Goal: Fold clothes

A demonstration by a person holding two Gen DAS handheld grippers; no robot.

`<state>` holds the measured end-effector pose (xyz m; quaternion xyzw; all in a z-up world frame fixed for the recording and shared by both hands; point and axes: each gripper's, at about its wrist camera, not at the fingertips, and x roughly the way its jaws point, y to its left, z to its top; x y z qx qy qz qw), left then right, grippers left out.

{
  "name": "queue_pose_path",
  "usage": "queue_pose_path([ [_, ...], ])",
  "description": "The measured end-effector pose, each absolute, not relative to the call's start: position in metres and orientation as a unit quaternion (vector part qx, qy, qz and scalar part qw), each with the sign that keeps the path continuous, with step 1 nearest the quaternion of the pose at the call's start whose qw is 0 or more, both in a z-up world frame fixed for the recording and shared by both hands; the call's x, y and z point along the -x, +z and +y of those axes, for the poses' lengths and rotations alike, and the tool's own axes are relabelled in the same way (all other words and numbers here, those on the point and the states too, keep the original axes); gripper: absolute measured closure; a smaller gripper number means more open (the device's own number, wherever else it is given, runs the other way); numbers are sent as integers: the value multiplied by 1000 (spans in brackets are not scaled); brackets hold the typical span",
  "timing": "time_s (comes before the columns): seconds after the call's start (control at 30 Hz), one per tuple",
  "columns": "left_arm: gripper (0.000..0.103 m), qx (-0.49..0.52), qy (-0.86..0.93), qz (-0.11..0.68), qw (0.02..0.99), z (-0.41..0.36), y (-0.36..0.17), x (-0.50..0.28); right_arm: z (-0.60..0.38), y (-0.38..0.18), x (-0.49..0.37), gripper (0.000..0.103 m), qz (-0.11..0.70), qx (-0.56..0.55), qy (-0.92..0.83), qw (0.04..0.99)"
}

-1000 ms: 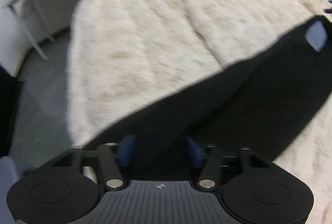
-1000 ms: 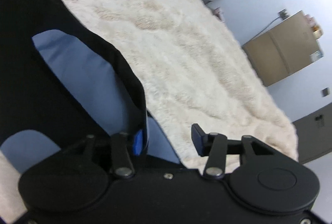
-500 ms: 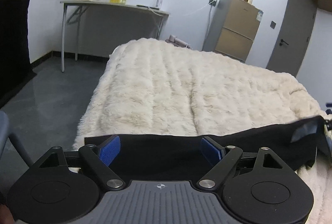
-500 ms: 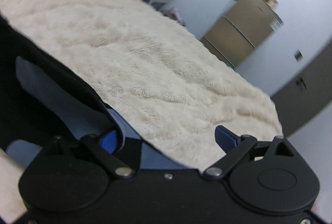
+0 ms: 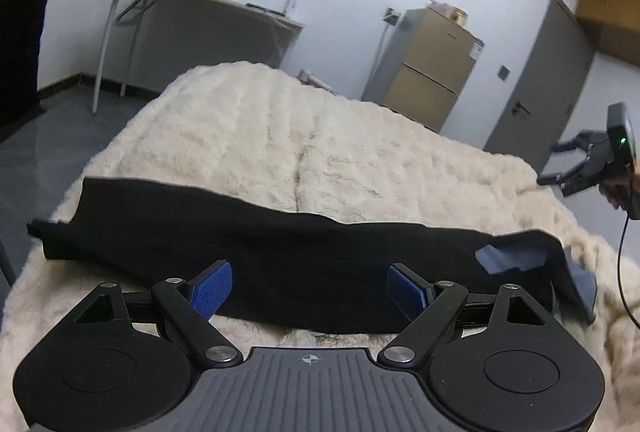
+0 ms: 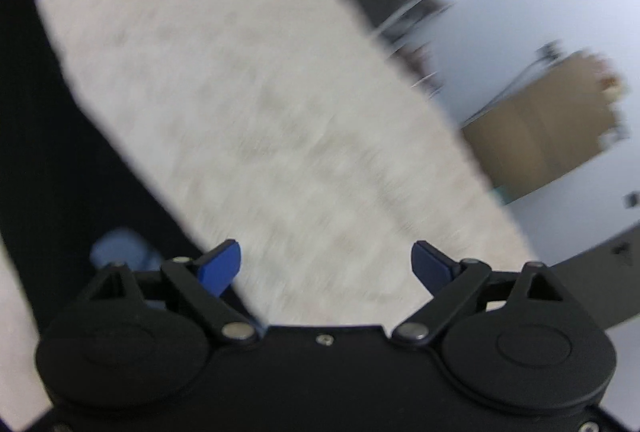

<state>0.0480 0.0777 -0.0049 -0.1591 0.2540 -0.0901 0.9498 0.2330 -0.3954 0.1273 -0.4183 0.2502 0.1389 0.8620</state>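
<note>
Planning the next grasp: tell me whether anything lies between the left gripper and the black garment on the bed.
Nothing visible does. The left gripper stands open just short of the black garment, which lies flat on the cream blanket, with only bare blanket between them.

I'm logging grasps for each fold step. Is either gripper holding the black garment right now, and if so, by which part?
Nothing is held. The left gripper and right gripper are both open, having just released; the black garment lies loose on the fluffy blanket.
</note>
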Motion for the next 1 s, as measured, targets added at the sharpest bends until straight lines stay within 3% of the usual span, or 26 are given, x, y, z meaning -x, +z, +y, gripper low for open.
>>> queue_pose_path([
  [0.13, 17, 161, -97, 268, 945, 78, -10, -49, -407, 104, -186, 4, 218, 426, 103, 872],
  [0.47, 16, 165, -117, 263, 943, 80, -9, -41, -469, 23, -64, 5, 225, 488, -12, 844],
  [1.0, 12, 141, -143, 276, 940, 71, -8, -32, -449, -53, -63, 0, 234, 640, 41, 731],
])
